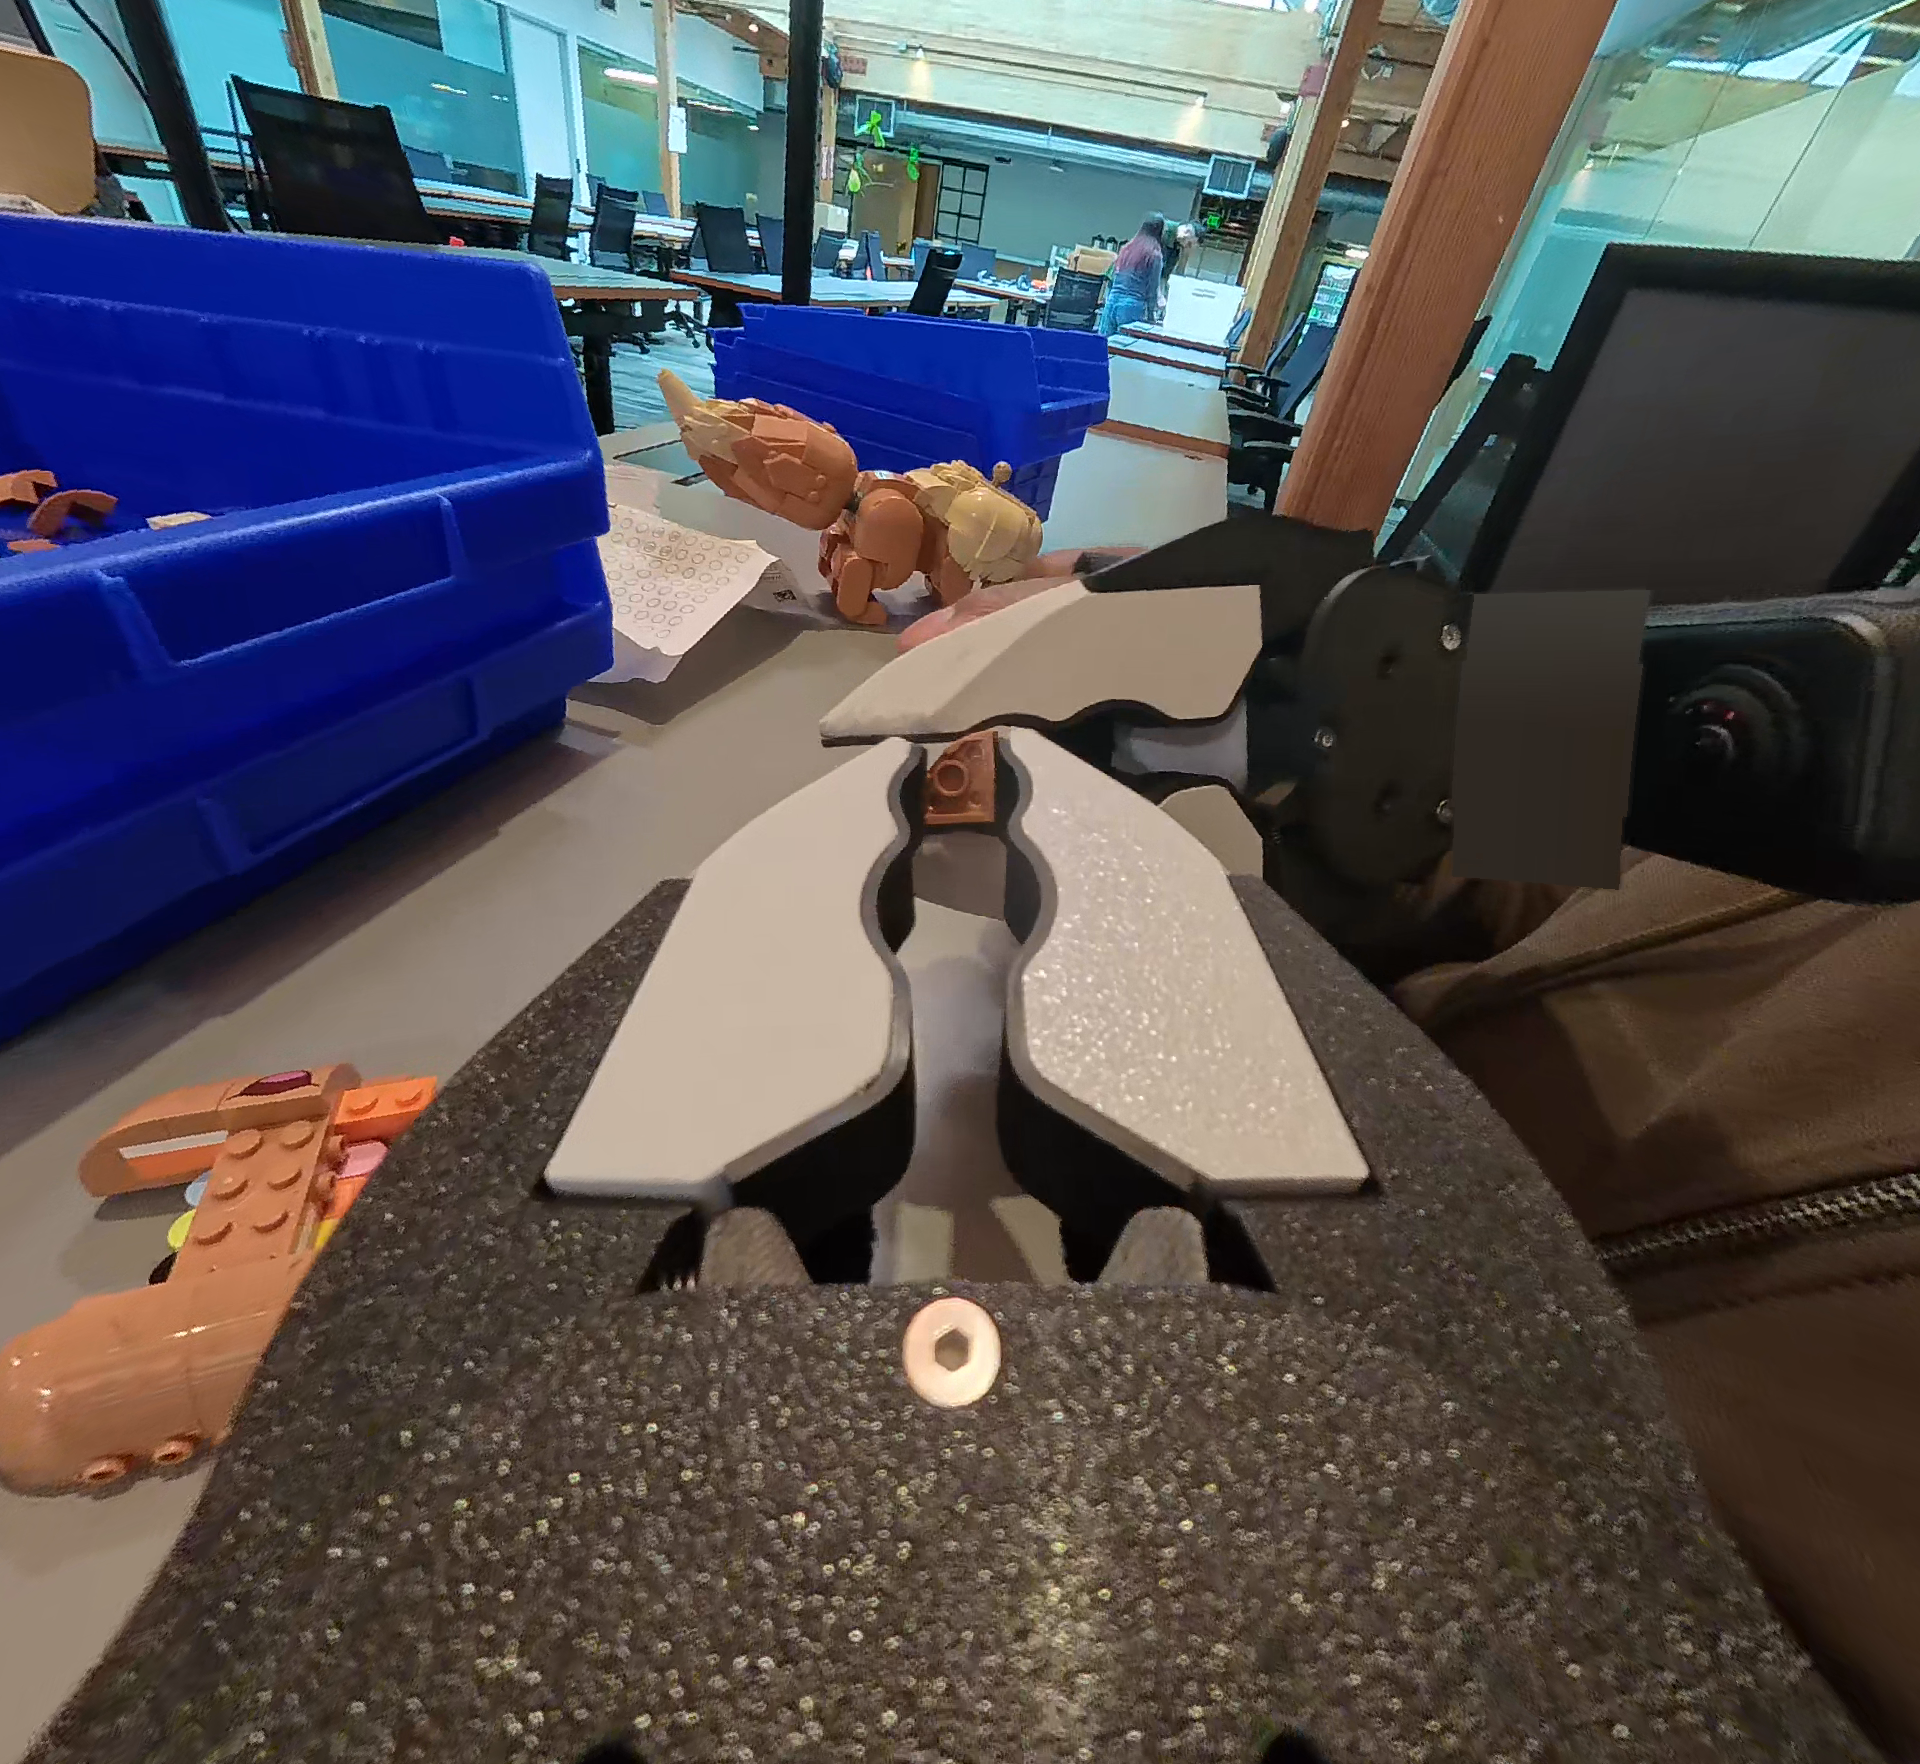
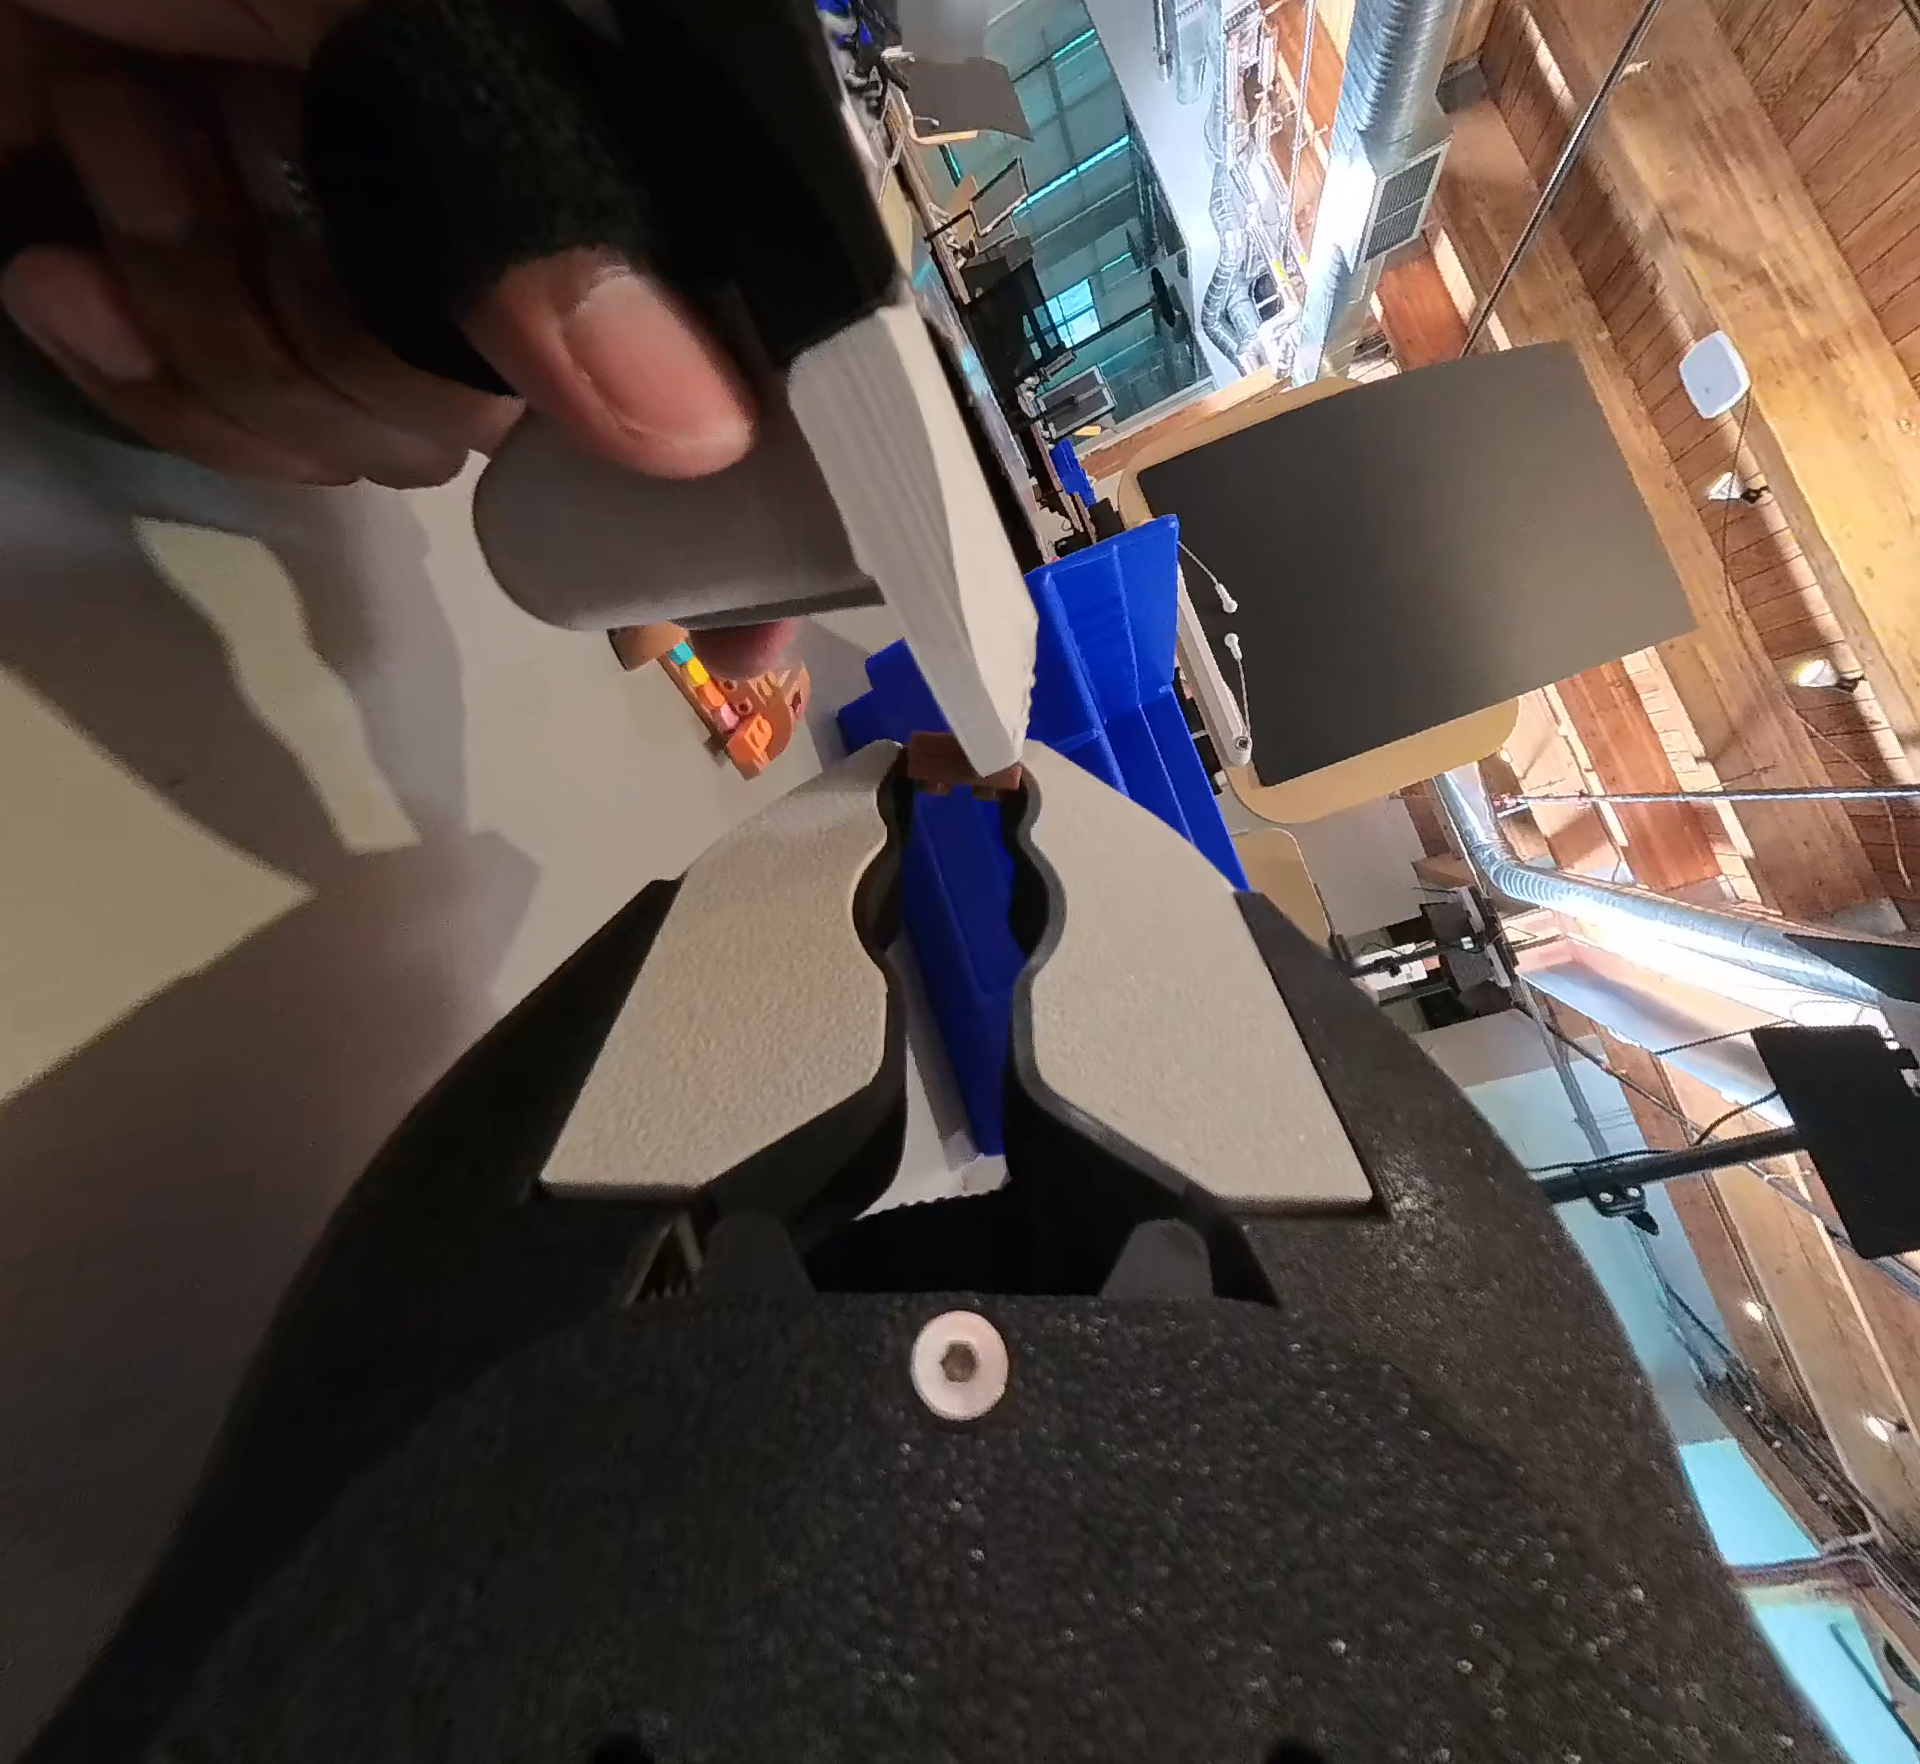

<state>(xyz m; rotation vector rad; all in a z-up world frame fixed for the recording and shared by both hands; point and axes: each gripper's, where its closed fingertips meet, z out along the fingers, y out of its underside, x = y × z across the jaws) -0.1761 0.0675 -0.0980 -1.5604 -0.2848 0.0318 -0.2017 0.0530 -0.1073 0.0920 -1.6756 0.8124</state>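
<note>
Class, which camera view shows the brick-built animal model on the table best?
The left wrist view: the brick-built animal model stands in full sight on the grey table, between two blue bins. The right wrist view does not show it.

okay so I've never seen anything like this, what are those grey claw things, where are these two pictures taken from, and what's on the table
No robot here: a person holds a hand-held grasping tool in each hand. Each picture comes from a camera on one tool, looking along its two grey fingers. In the left wrist view, the left tool is shut on a small brown brick, and the right tool comes in sideways from the right to meet it. The tilted right wrist view shows the right tool gripping the same brick piece. On the grey table stand blue bins, a brick-built animal, a printed sheet and a loose orange brick assembly.
</note>
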